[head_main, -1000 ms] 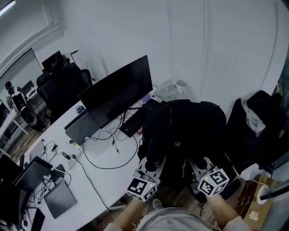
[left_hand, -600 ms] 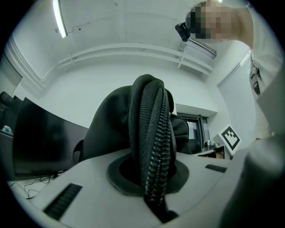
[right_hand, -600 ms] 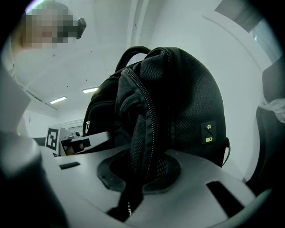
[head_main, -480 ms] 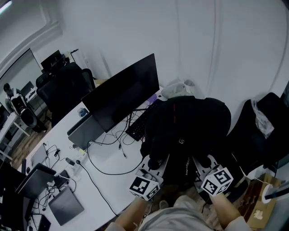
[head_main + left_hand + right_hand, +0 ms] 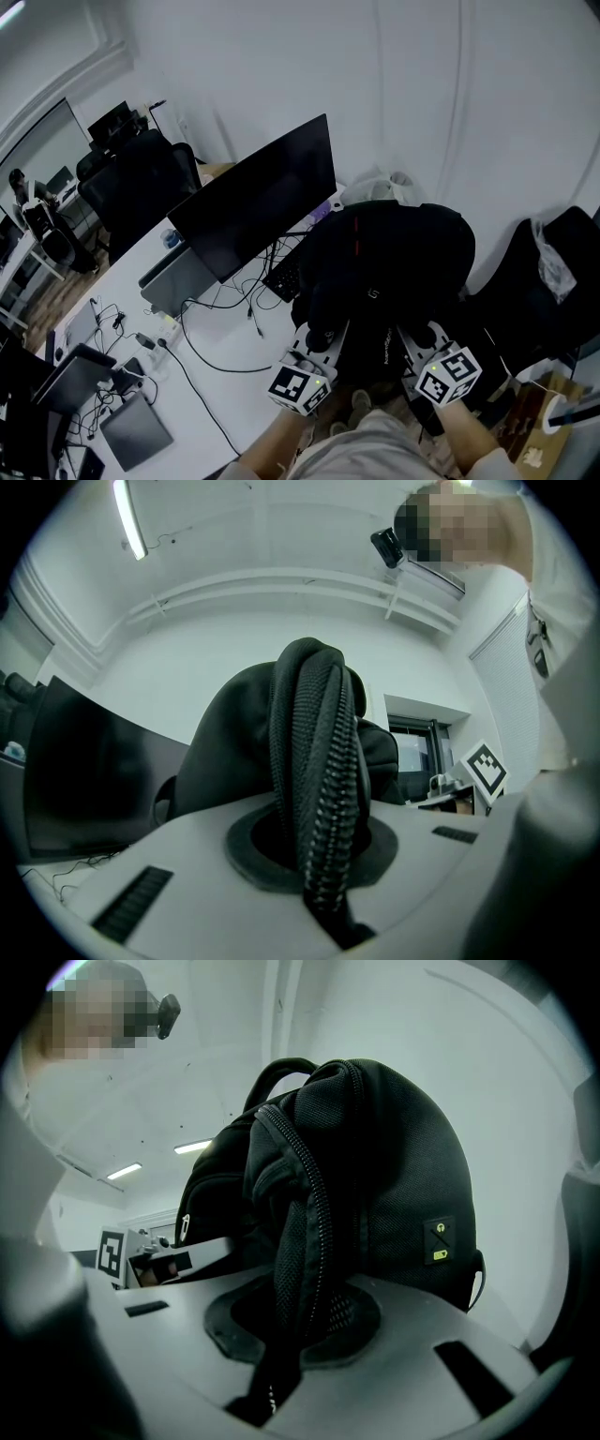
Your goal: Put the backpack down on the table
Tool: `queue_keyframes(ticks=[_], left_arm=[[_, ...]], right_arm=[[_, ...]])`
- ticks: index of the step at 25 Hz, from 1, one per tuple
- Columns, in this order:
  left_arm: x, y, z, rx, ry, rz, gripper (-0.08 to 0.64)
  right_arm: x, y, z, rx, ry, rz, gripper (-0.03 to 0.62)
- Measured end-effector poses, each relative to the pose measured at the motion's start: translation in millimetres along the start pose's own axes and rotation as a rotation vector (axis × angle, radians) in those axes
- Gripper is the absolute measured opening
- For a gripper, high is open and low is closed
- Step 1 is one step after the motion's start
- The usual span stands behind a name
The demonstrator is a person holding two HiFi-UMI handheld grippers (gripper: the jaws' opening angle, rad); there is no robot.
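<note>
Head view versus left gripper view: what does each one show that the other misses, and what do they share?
Only the head view shows the white table with its keyboard and loose cables. Only the left gripper view shows the left claw shut on a padded strap of the bag, and a ceiling light overhead. Both show the black backpack and the dark monitor.
</note>
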State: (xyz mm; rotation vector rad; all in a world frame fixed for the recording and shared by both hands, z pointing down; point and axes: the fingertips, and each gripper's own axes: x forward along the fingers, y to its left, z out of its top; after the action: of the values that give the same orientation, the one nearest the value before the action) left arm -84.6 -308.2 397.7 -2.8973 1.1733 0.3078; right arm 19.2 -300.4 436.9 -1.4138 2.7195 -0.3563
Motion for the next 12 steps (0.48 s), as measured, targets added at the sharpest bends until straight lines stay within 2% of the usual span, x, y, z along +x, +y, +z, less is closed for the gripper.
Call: queue_keyframes(ticks=[12], left_arm=[[62.0,43.5,-13.2,-0.007,-0.019,0.056,0.017]], right_arm=[[56.3,-59.2,14.7,-0.018,0.029,0.052,0.040]])
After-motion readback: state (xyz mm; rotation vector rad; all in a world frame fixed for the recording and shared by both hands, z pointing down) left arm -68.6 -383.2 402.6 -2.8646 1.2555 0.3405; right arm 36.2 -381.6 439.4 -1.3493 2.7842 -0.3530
